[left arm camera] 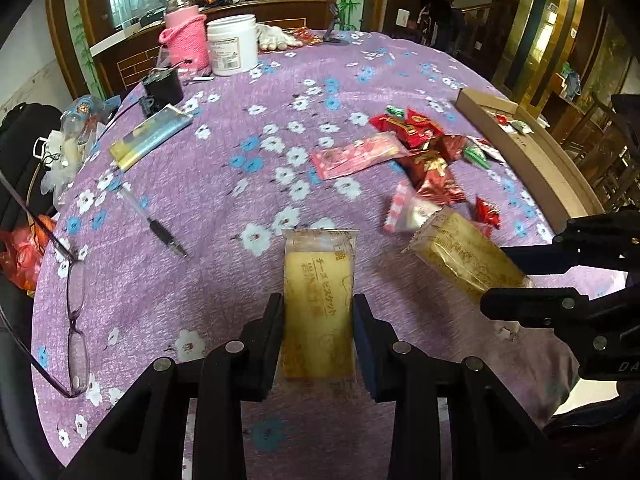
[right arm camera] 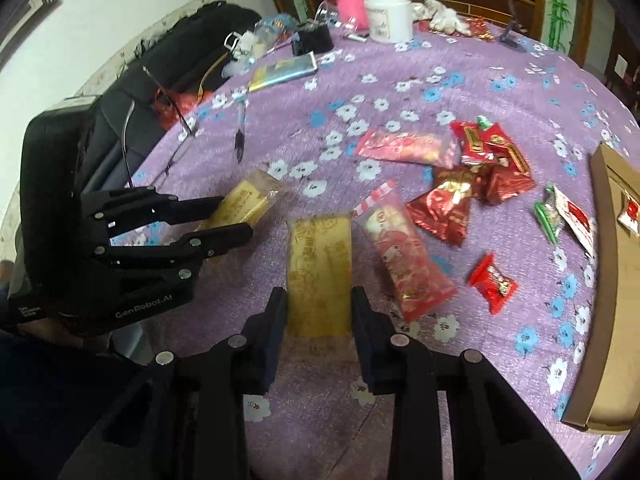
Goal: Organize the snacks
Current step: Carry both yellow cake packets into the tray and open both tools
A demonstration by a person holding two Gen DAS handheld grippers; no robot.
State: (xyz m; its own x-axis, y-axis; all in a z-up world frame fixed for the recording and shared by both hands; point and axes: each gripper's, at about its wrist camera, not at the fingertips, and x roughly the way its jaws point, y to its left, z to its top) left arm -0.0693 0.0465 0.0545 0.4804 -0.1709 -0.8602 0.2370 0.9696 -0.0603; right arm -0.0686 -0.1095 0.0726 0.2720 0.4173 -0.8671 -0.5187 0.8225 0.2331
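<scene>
Left wrist view: the left gripper (left arm camera: pixel 318 320) clamps a yellow biscuit pack (left arm camera: pixel 318 280) at six o'clock, above the purple flowered tablecloth (left arm camera: pixel 240 200). At three o'clock the right gripper (left arm camera: pixel 508 276) grips a second biscuit pack (left arm camera: pixel 464 256). Red snack packets (left arm camera: pixel 424 148) lie at one o'clock, beside a cardboard box (left arm camera: pixel 520 148).

Right wrist view: the right gripper's jaws pinch their pack at six o'clock; a pink snack pack (right arm camera: pixel 400 260) lies just beside it. The left gripper holds its pack at nine o'clock.
</scene>
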